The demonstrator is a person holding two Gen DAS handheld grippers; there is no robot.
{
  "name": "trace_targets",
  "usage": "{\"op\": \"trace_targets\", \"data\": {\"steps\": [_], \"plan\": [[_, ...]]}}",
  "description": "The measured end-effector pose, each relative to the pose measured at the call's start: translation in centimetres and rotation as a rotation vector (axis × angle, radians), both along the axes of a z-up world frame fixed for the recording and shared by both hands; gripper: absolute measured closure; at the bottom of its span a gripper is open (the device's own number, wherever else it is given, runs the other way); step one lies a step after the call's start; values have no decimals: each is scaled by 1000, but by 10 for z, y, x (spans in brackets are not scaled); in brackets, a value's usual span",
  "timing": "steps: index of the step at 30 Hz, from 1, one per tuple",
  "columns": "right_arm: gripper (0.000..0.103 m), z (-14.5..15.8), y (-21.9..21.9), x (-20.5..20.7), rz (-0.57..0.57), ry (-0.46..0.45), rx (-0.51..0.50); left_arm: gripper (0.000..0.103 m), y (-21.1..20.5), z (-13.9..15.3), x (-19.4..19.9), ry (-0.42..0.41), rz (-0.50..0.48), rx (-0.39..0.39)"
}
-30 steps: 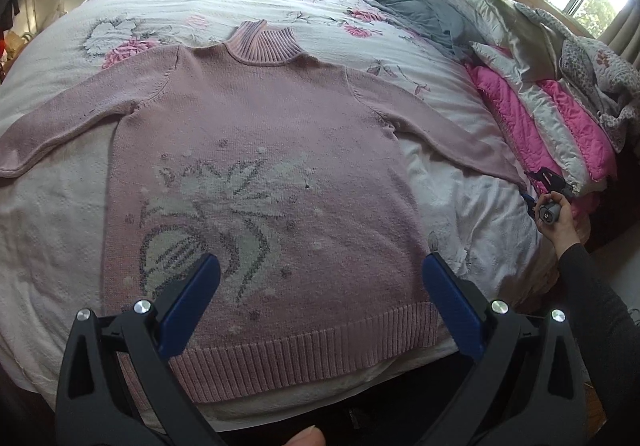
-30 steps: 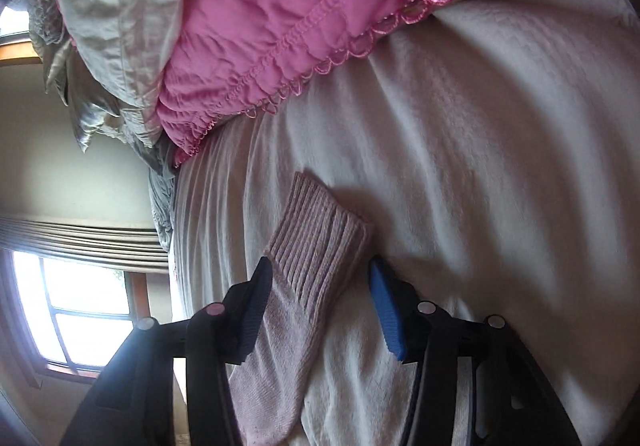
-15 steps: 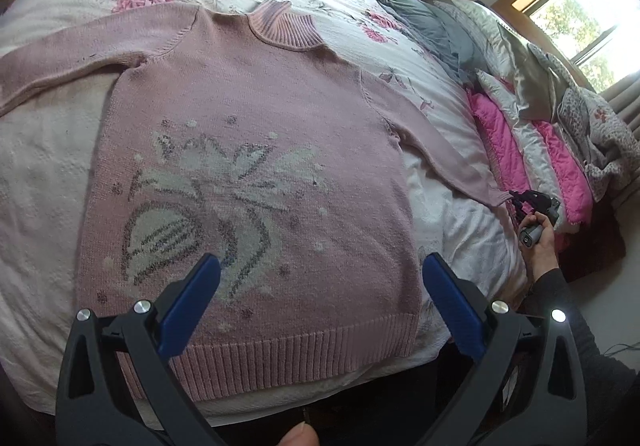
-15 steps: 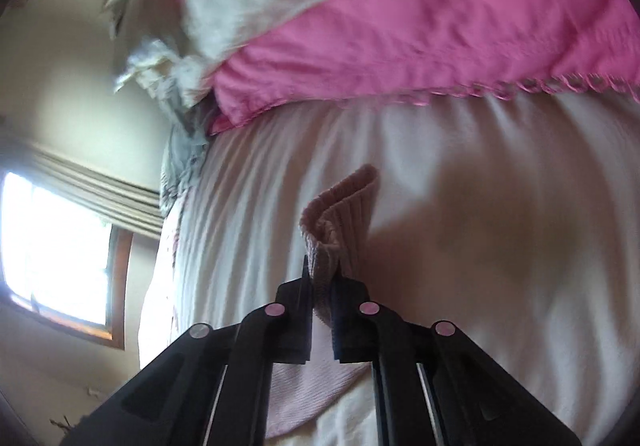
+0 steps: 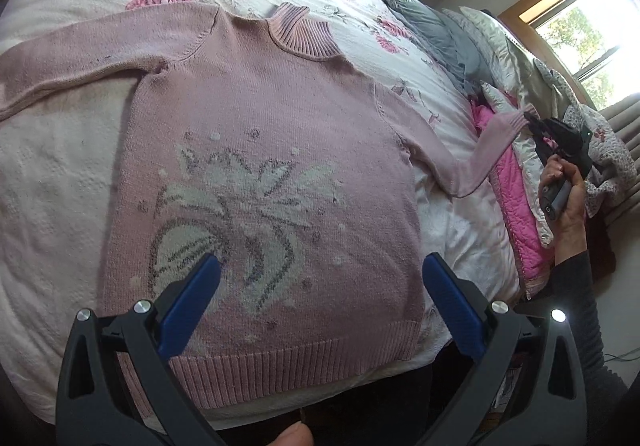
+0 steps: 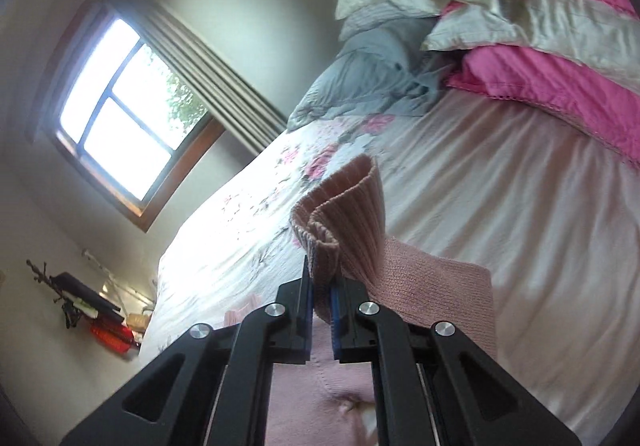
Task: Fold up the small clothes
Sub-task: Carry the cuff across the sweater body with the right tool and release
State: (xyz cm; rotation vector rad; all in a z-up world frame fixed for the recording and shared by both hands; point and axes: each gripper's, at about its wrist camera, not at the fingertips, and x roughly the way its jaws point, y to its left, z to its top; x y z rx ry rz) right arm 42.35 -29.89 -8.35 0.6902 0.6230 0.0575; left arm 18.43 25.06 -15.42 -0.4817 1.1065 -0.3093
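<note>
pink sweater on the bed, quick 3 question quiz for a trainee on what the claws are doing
1. True or false: the right claw is shut on the sweater's sleeve cuff.
2. The left claw is: A) open above the hem, B) shut on the collar, C) holding a pillow.
3. Which part of the sweater is raised off the bedspread?

Key: 1 true; 2 A; 3 the cuff end of the sleeve held by the right claw.

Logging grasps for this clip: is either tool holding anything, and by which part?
The right tool is shut on the sweater, gripping its sleeve's ribbed cuff. The left tool is open and holds nothing.
</note>
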Motion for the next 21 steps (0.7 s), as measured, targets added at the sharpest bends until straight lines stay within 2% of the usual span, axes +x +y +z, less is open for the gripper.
{"op": "trace_targets", "data": {"steps": [4,8,16,21], "plan": [[96,-7,65,11,97,-4,-58,3,4,5,11,-12,-5,-17],[96,-32,128,16,171,22,-121,3,5,9,26,-42,-21,-17],[96,-114,241,16,311,139,-316,3,9,-3,61,-42,-21,-59],[96,-172,281,1,396,218,-455,3,6,-23,105,-42,-19,-75]]}}
